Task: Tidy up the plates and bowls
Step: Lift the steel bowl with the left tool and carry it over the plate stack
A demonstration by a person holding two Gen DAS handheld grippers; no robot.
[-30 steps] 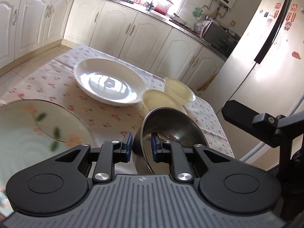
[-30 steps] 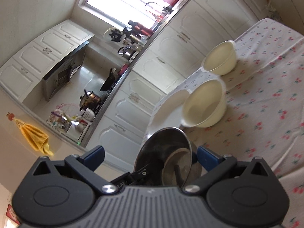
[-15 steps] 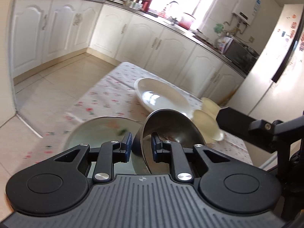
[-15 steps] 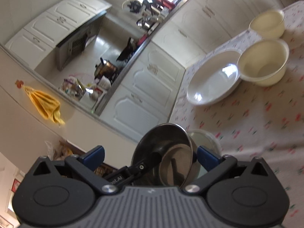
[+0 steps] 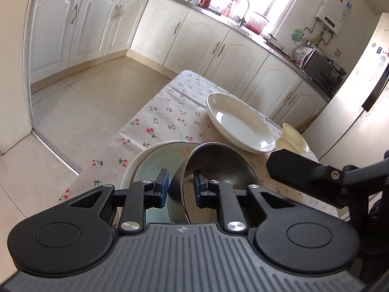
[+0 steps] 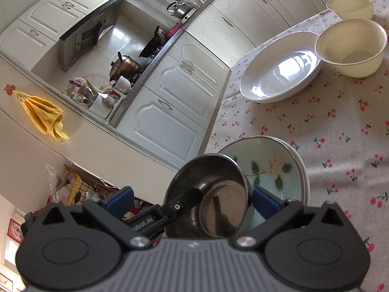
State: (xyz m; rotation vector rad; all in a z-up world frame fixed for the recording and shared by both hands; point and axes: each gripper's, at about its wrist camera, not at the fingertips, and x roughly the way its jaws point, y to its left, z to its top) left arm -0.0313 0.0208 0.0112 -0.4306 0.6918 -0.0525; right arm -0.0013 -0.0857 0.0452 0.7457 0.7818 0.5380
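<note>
Left wrist view, left gripper (image 5: 180,186) clamping the steel bowl (image 5: 216,168) rim, tilting over the floral plate (image 5: 155,158), right gripper (image 6: 192,200) hanging open around the bowl, white dish (image 5: 239,124) sitting beyond the plate

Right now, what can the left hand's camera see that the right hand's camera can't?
Only the left wrist view shows the fridge and the red basket at the window. Only the right wrist view shows the yellow cloth on the wall and the range hood. Both show the steel bowl pinched by the left gripper, the flowered plate below it, the white dish and two cream bowls on the cherry tablecloth.
</note>
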